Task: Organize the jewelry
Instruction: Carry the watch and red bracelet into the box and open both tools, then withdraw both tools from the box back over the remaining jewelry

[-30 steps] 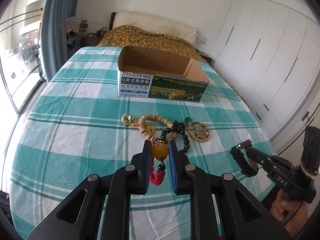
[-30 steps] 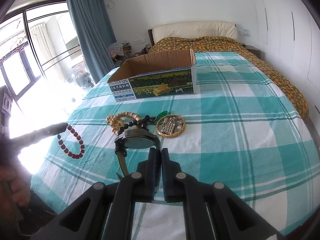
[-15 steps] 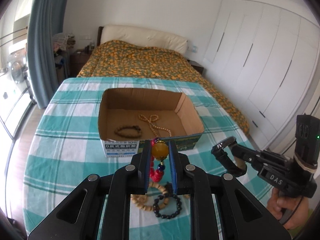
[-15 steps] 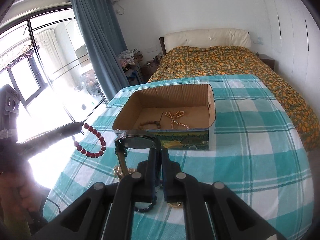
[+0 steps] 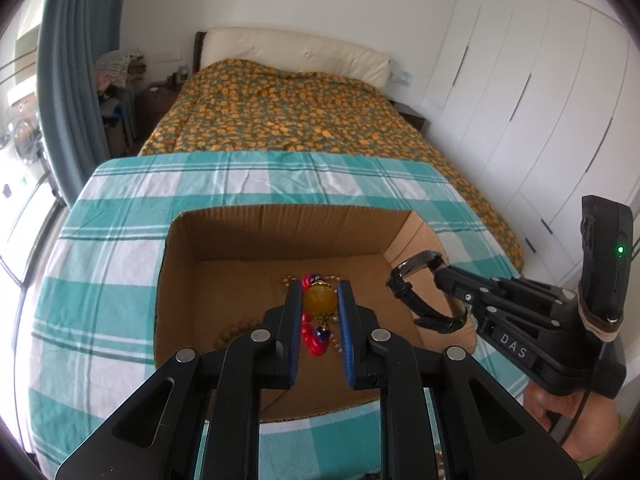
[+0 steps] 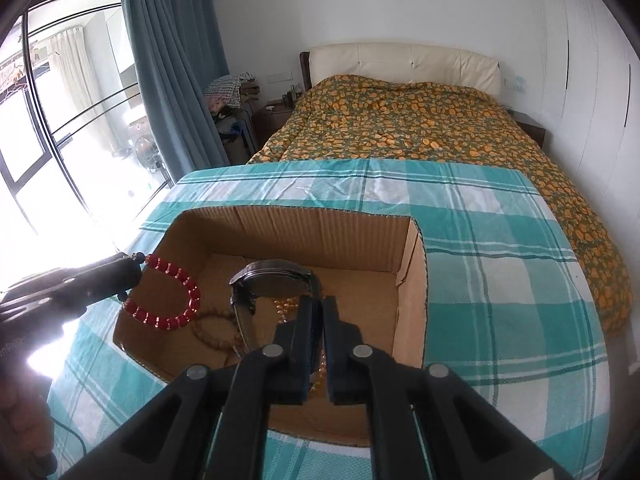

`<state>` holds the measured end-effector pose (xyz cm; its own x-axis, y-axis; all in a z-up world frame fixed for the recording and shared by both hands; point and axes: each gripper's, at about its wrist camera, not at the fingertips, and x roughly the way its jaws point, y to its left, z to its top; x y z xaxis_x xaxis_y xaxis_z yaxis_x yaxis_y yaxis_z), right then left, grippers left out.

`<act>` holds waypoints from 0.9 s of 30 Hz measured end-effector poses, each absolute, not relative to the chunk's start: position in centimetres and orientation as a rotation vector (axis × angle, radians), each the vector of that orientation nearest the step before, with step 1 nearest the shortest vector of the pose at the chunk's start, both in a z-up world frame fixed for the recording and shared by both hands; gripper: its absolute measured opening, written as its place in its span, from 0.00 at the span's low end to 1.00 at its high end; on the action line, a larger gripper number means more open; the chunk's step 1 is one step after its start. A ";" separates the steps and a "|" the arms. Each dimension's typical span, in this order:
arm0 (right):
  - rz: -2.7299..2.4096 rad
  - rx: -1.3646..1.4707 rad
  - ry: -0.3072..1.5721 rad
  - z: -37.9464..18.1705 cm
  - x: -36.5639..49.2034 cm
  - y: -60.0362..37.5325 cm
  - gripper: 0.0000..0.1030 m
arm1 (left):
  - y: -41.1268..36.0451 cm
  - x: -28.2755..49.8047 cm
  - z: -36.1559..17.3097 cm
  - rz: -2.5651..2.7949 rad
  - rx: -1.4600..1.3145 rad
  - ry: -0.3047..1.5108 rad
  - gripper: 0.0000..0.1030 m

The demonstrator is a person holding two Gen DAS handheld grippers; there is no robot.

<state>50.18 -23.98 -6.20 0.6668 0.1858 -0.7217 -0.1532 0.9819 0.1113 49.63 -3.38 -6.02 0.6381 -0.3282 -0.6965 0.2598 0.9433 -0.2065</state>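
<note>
The red bead bracelet point(image 5: 314, 334), with its large amber bead point(image 5: 319, 301) pinched between the pads of my left gripper point(image 5: 319, 312), hangs over the open cardboard box point(image 5: 280, 220), its red loop drooping below the jaws. The wristwatch point(image 6: 272, 280) is clamped by its dark strap in my right gripper point(image 6: 319, 320), whose jaws sit almost together; the watch face stands up over the box interior, right of the bracelet. Two pieces already lie on the box floor: a string of small gold beads point(image 6: 286, 306) and a pale wooden bead bracelet point(image 6: 212, 330).

The box rests on a teal-and-white checked cloth point(image 6: 500, 280); beyond it lies a bed with an orange-patterned cover point(image 6: 420, 120), with a blue curtain point(image 6: 168, 60) far left and white wardrobe doors point(image 5: 540, 100) to the right.

The step in hand, as I judge it, is the drop. I would lower both loads nearer the floor before parting the jaws, aim each at bare cardboard clear of the pieces already there, and keep the two grippers apart so the strap and bead loop do not tangle.
</note>
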 end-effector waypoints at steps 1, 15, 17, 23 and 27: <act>0.185 0.042 0.830 -6.8 50.8 -24.1 0.06 | -3.5 50.2 -6.7 -0.331 -0.087 0.824 0.15; 0.157 0.010 0.770 -8.1 50.4 -23.6 0.60 | -2.7 49.3 -10.1 -0.220 -0.031 0.804 0.85; 0.156 -0.013 0.748 -7.8 49.2 -23.4 0.63 | -2.3 48.0 -9.8 -0.214 -0.021 0.790 0.86; 0.149 -0.042 0.682 -6.2 43.5 -23.0 0.66 | -1.1 42.7 -8.6 -0.211 -0.020 0.763 0.91; 0.142 -0.067 0.663 -5.8 39.2 -22.9 0.67 | -0.4 38.5 -8.5 -0.200 0.001 0.757 0.92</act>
